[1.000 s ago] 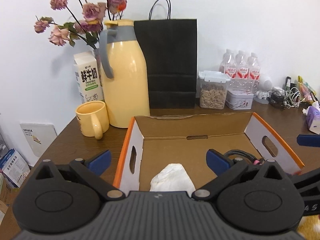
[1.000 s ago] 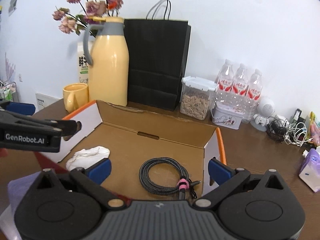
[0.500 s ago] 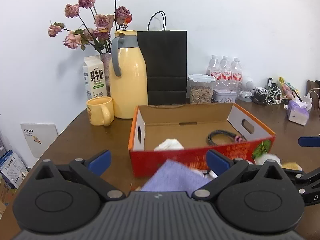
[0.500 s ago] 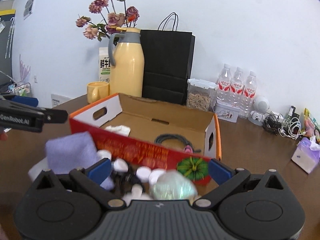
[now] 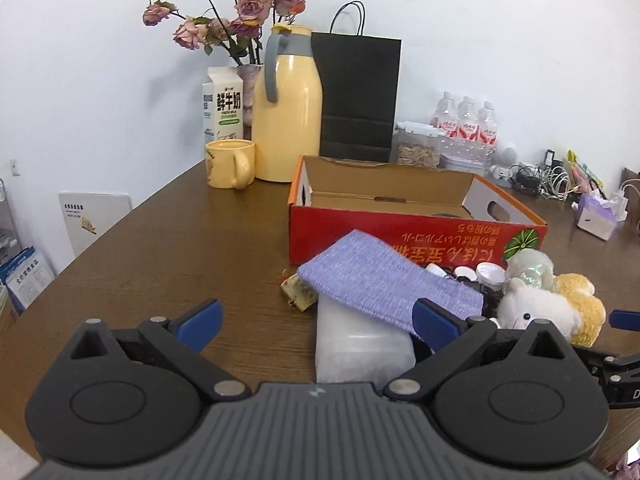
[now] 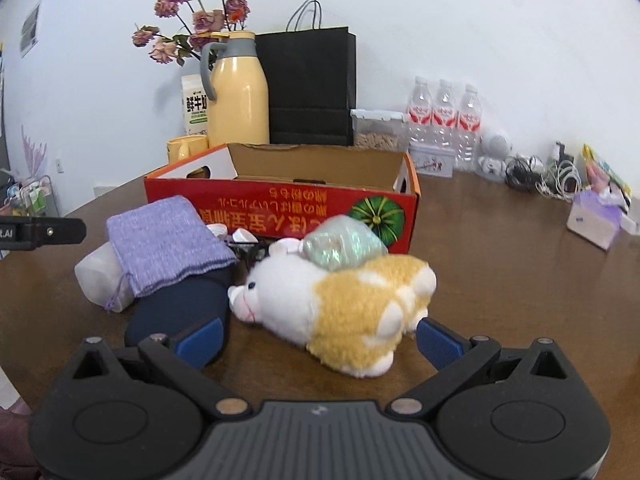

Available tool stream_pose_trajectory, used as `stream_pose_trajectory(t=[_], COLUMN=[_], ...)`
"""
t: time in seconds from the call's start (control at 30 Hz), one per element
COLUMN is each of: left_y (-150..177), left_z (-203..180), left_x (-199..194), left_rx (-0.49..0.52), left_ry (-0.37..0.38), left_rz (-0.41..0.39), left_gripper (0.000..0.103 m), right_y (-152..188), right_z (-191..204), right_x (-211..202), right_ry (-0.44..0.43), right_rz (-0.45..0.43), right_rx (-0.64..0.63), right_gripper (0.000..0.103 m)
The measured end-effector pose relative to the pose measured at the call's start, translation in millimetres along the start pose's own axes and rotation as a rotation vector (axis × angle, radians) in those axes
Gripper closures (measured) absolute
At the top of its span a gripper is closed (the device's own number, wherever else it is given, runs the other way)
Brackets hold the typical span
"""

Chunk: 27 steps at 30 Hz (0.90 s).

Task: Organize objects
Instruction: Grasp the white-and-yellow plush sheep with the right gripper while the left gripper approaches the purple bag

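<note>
Here, both grippers level, jaws apart, empty

Tabletop (image 5: 160, 248): dark brown wood grain. Cardboard box (image 6: 280, 210): red front with yellow lettering and a green pumpkin picture, orange rim, plain tan inside. Knit pouch (image 6: 168, 242): lavender, fine ribbed weave. Plush toy (image 6: 340, 300): white with golden-yellow patches. Thermos jug (image 5: 286, 116): pale yellow, grey handle. Mug (image 5: 230, 163): yellow. Paper bag (image 5: 358, 96): black. Fingers (image 6: 200, 336): blue pads on black.
</note>
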State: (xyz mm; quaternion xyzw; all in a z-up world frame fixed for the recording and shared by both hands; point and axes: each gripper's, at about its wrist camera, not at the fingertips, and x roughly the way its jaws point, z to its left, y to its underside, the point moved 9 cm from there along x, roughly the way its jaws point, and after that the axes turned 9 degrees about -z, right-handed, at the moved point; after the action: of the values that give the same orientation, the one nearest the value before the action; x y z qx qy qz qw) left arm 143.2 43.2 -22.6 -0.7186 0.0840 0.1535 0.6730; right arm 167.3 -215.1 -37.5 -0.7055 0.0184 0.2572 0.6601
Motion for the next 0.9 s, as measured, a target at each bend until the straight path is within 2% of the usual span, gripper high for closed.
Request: stream_pose_trajectory(t=[0.1,0.37,0.57,0.63,0.77,0.8,0.9], left_y=[0,5,7,8,9,8,9], left_z=[1,2,0,-1,0,1,3], left_x=[0,6,9,10,11,11,12], left_rx=[0.01,0.009,0.01,0.01,0.008,0.007,0.004], left_ry=[-0.018,-0.007,-0.008,-0.008,-0.015,-0.017,-0.025], left_rz=[0.001,0.023,0.031,0.034,0.037,0.038,0.041], left_gripper=[0.0,0.0,0.0,0.0,0.0,0.0,0.0], right_y=[-4,-7,-22,-26,-29,-28,-22], right_z=[-2,-16,-31,-37,-46,-48,-51], right_x=[0,9,17,25,42,47,57], right_ry=[0.012,0.039,0.062,0.077,0.078,0.074,0.033], right_rz=[-0.016,-0.004,-0.019,-0.004,0.042,0.059,0.101], right_rx=[0.012,0.026,0.083,0.093,0.135,0.147,0.209], right_gripper=[0.0,0.0,0.0,0.003,0.015,0.02,0.026])
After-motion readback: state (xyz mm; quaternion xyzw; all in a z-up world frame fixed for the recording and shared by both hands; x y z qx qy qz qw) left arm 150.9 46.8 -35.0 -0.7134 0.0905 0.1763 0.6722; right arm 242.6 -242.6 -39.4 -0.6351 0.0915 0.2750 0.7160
